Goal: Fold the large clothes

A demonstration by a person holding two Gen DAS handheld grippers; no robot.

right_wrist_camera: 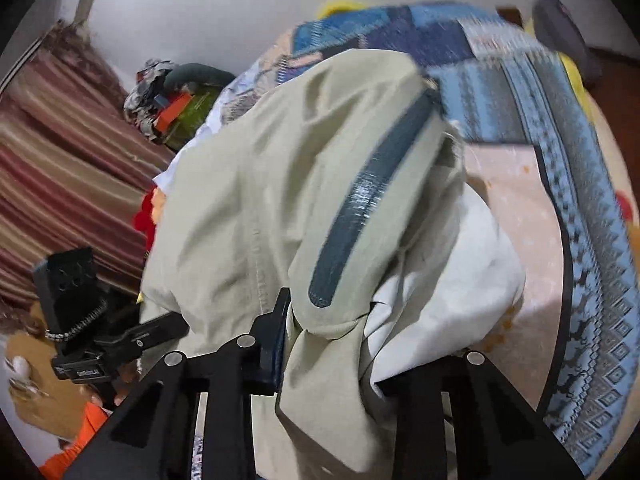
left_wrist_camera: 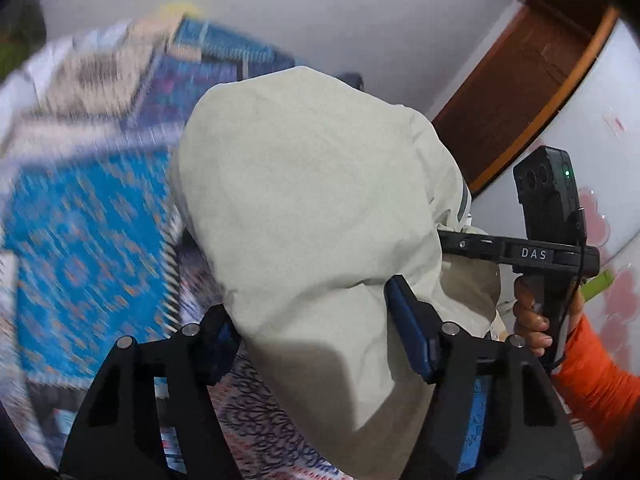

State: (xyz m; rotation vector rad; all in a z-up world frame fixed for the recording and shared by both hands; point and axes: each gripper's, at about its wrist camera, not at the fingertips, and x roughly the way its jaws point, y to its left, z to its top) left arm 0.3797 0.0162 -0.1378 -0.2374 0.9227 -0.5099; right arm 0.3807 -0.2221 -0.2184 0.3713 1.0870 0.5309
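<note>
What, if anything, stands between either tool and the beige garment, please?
Nothing visible does. The beige garment already lies bunched between the pads of the left tool, and the right tool is clamped on a fold of it beside the dark zipper.

The left gripper point(left_wrist_camera: 320, 344) is angled steeply downward, its two black fingers set apart, a thick bunch of pale fabric being held between them; the blue pad of one finger point(left_wrist_camera: 412, 340) is pressed against the cloth. The right gripper point(right_wrist_camera: 320, 344) is likewise tipped downward, its fingers drawn closer together and clamped on a gathered fold. In the left wrist view the right hand point(left_wrist_camera: 532, 320) is seen wrapped around its handle, an orange sleeve point(left_wrist_camera: 596, 384) covering the forearm. In the right wrist view the other gripper's handle is seen at lower left.
</note>
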